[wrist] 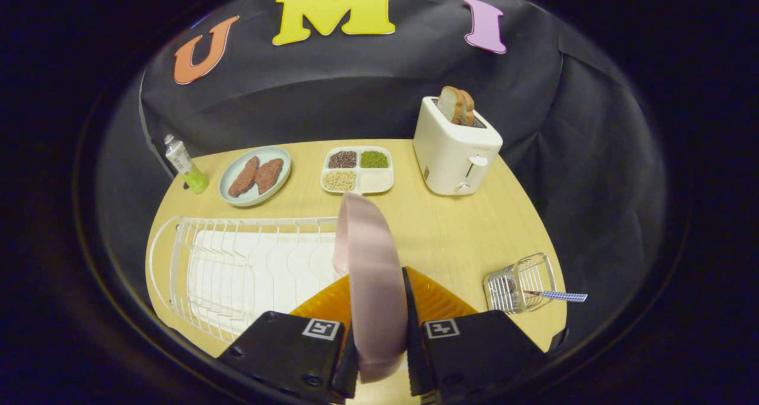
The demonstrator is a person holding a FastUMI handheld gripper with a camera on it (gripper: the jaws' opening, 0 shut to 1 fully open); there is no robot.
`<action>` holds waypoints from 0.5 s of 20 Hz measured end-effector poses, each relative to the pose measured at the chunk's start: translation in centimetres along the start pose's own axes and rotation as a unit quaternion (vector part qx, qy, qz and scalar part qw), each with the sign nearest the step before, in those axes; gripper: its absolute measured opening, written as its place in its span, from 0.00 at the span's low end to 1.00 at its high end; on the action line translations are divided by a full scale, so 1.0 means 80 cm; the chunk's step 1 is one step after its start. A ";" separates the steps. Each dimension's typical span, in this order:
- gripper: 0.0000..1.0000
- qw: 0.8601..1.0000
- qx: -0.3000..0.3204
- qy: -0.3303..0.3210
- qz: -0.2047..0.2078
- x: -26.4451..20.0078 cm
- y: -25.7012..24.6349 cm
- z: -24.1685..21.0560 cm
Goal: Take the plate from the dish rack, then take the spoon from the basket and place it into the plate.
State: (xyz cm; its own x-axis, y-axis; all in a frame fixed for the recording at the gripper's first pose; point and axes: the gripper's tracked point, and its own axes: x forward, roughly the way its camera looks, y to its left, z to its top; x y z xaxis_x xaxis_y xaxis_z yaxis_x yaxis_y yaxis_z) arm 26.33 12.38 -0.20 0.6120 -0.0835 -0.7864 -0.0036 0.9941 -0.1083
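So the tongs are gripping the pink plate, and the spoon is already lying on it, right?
Not quite. In the gripper view the tongs do grip the pink plate, but the spoon is in the wire basket, not on the plate.

spoon (pixel 557 296) bowl hidden in basket (pixel 522 289) | gripper (pixel 379 357) fingertips behind plate (pixel 373 286)

The gripper (pixel 379 340) clamped the pink plate (pixel 370 274) on edge (both fingers pressing) beside the white dish rack (pixel 237 268).
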 end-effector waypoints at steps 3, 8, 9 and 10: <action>0.36 0.999 -0.018 -0.007 -0.041 -0.020 0.000 0.009; 0.36 0.994 -0.045 -0.030 -0.094 -0.046 0.000 0.028; 0.36 0.995 -0.045 -0.034 -0.081 -0.057 0.008 0.031; 0.35 0.996 -0.040 -0.039 -0.065 -0.069 0.017 0.029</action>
State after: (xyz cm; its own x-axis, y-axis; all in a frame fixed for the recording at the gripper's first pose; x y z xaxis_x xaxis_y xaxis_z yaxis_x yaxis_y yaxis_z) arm 24.80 14.33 5.43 0.6705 -0.2027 -0.7137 0.0188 0.9663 -0.2568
